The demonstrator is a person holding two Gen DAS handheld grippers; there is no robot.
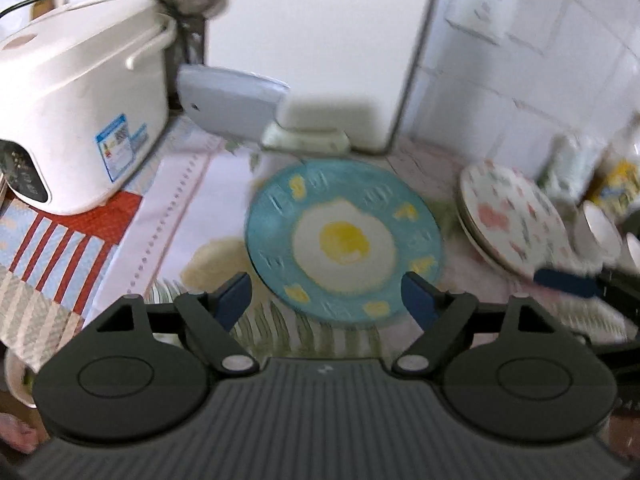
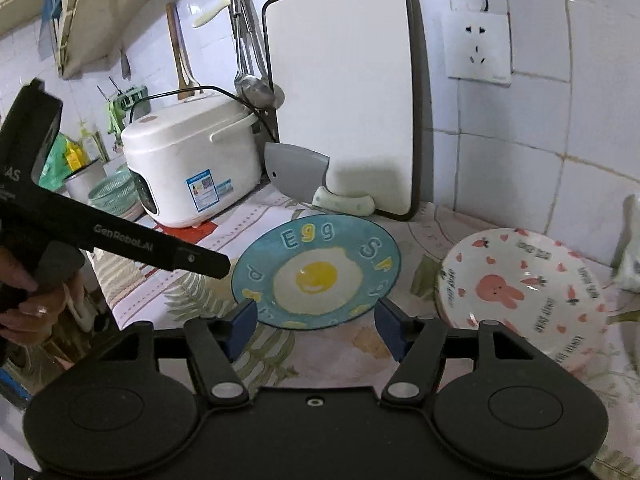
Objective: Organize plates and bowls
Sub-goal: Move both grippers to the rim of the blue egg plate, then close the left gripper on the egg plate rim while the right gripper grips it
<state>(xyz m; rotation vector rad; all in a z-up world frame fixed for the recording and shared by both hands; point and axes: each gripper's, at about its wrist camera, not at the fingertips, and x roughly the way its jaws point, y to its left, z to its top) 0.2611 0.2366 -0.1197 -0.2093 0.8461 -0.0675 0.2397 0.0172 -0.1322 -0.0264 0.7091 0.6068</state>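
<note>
A blue plate (image 1: 344, 240) painted with a fried egg lies flat on the patterned cloth, also central in the right wrist view as the blue plate (image 2: 316, 272). My left gripper (image 1: 326, 300) is open just above its near rim, with nothing held. My right gripper (image 2: 316, 328) is open too, its blue pads either side of the plate's near edge and apart from it. To the right sits a white rabbit-print dish (image 2: 520, 292); in the left wrist view it tops a small stack (image 1: 516, 220). A hand (image 2: 32, 304) holds the left gripper (image 2: 212, 264) over the plate's left side.
A white rice cooker (image 2: 192, 172) stands at the back left on a striped mat. A white cutting board (image 2: 340, 92) leans on the tiled wall with a grey cleaver (image 2: 296, 172) before it. White bowls (image 1: 596, 232) sit at the far right. A green basket (image 2: 112, 192) is far left.
</note>
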